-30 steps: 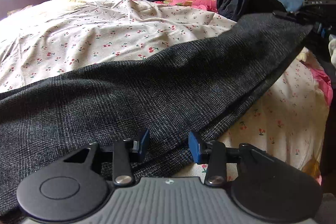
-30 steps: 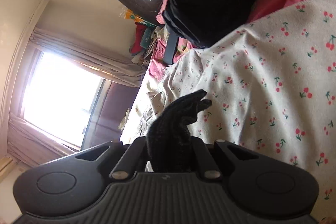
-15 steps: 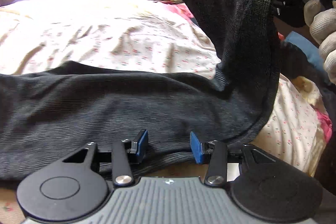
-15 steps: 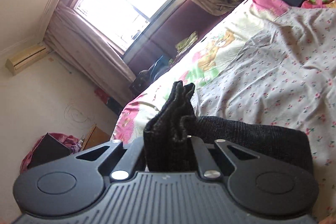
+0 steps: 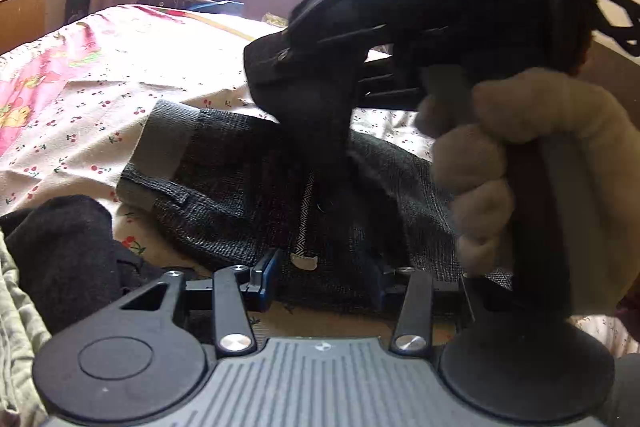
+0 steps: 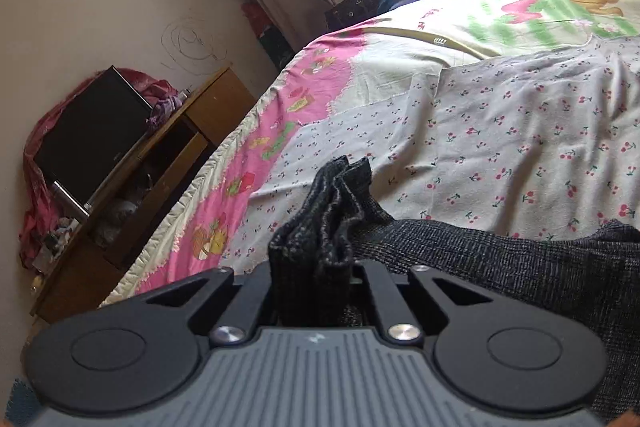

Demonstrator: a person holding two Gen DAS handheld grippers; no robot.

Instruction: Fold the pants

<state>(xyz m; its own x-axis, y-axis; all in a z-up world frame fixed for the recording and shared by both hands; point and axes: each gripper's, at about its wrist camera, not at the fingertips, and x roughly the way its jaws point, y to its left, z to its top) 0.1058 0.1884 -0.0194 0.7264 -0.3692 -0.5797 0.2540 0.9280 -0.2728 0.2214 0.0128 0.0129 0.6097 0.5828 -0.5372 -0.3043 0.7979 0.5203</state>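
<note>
The pants (image 5: 248,187), a dark grey woven pair, lie across the bed (image 5: 100,95) on its cherry-print sheet, with the waistband and its pale lining turned up at the left in the left wrist view. The right tool (image 6: 316,267) is clamped on a bunched hem end of the pants; the cloth stands up between its jaws in a crumpled tuft and trails off to the right over the sheet. In the left wrist view that same tool hangs over the waist area, gripped by a gloved hand (image 5: 520,167), with the pinched cloth draping down from it onto the layer beneath. The left tool (image 5: 320,279) sits at the near edge of the fabric, its jaws apart and just narrowing, cloth lying between the blue pads (image 5: 264,277) without a clear pinch.

The fabric looks soft and limp, fairly thick, and not slippery: it will sag wherever it is unsupported and hold a crease loosely. It is light enough to carry from one end. The best holds are probably the firm stitched parts, the waistband and the hems, taken through all layers at once so nothing slides. A dark garment (image 5: 68,247) lies near left, close enough to snag.
</note>
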